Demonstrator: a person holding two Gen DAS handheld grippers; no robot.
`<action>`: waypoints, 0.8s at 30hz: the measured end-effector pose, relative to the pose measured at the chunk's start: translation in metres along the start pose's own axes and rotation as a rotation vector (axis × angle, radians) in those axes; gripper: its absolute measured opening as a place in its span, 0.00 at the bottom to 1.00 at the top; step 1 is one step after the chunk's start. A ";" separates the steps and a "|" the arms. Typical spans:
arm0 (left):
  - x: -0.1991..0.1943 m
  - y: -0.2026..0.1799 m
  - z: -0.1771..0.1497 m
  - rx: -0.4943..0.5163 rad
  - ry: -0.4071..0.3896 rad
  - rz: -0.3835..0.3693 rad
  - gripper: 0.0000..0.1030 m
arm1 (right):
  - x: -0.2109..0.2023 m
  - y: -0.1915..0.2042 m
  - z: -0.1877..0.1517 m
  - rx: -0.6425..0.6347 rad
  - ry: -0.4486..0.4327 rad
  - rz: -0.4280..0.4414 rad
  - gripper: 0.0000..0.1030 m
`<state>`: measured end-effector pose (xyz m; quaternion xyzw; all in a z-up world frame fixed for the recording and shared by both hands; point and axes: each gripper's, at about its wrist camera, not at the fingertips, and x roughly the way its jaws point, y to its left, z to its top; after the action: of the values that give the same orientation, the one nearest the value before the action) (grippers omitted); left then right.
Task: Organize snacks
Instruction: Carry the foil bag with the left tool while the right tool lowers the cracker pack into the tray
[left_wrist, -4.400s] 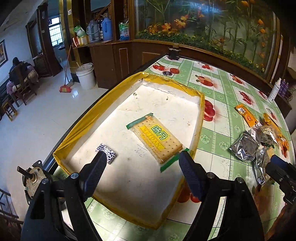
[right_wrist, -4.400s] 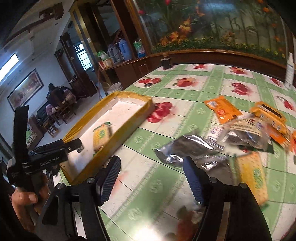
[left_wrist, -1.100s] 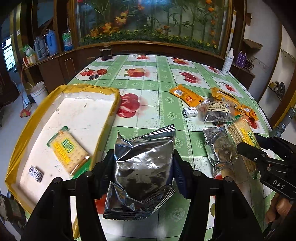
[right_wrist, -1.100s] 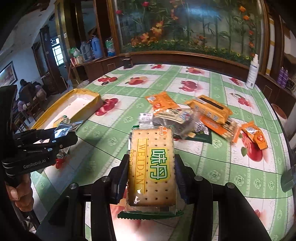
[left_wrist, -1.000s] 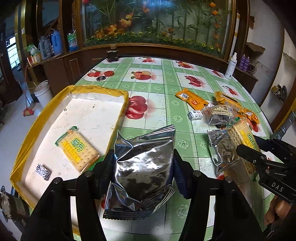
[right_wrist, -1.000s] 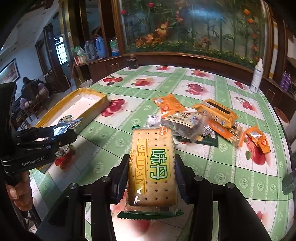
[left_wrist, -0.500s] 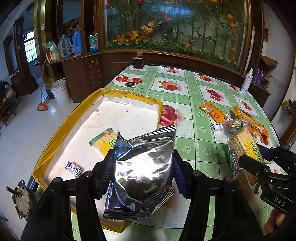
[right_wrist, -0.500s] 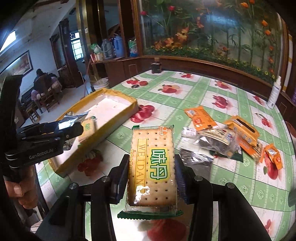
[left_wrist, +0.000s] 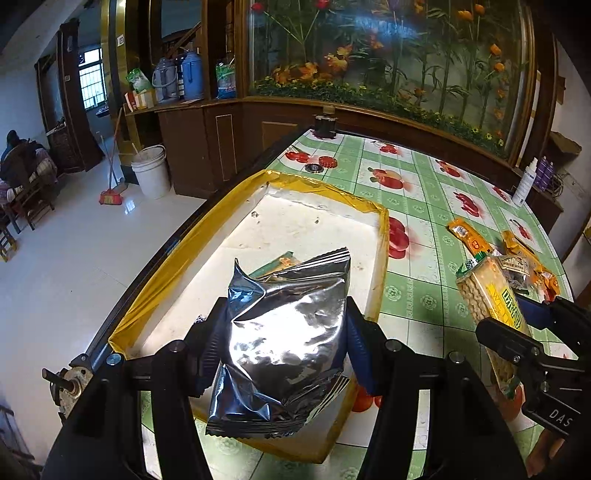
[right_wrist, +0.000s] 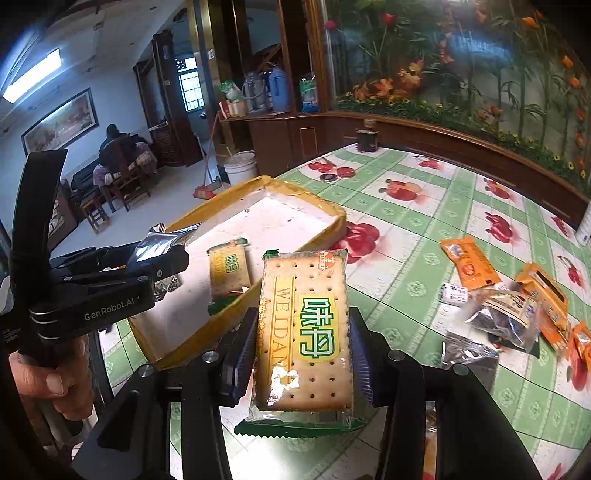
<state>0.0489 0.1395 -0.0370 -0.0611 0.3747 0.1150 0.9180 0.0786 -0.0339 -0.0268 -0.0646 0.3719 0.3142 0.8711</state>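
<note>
My left gripper (left_wrist: 284, 350) is shut on a silver foil snack bag (left_wrist: 284, 332), held above the near end of the yellow-rimmed tray (left_wrist: 184, 258). My right gripper (right_wrist: 301, 350) is shut on a cracker packet (right_wrist: 304, 332) with green lettering, hanging over the table just right of the tray (right_wrist: 288, 243). In the right wrist view the left gripper (right_wrist: 162, 258) with its foil bag (right_wrist: 159, 240) hovers over the tray's near left. Another cracker packet (right_wrist: 227, 273) lies in the tray; the foil bag mostly hides that packet (left_wrist: 273, 264) in the left wrist view.
Loose snacks lie on the green fruit-print tablecloth (right_wrist: 406, 266) at right: an orange packet (right_wrist: 467, 264), orange boxes (right_wrist: 543, 295), a dark clear bag (right_wrist: 506, 321), a silver bag (right_wrist: 469, 356). A small patterned sweet (right_wrist: 173, 284) sits in the tray. A white bottle (left_wrist: 524, 182) stands far right.
Both grippers have swung left with their packets, from over the snack pile toward the tray. The tray now fills the middle of the left wrist view. Neither grip has altered.
</note>
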 end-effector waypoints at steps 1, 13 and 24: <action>0.001 0.003 0.000 -0.004 0.001 0.005 0.56 | 0.001 0.002 0.001 -0.002 0.001 0.005 0.46; 0.016 0.036 -0.003 -0.066 0.038 0.049 0.56 | 0.039 0.017 0.027 0.010 0.021 0.101 0.46; 0.040 0.047 -0.003 -0.089 0.100 0.062 0.56 | 0.134 0.045 0.073 0.023 0.102 0.181 0.46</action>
<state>0.0622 0.1911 -0.0683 -0.0960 0.4164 0.1569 0.8904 0.1663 0.0936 -0.0616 -0.0364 0.4235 0.3838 0.8198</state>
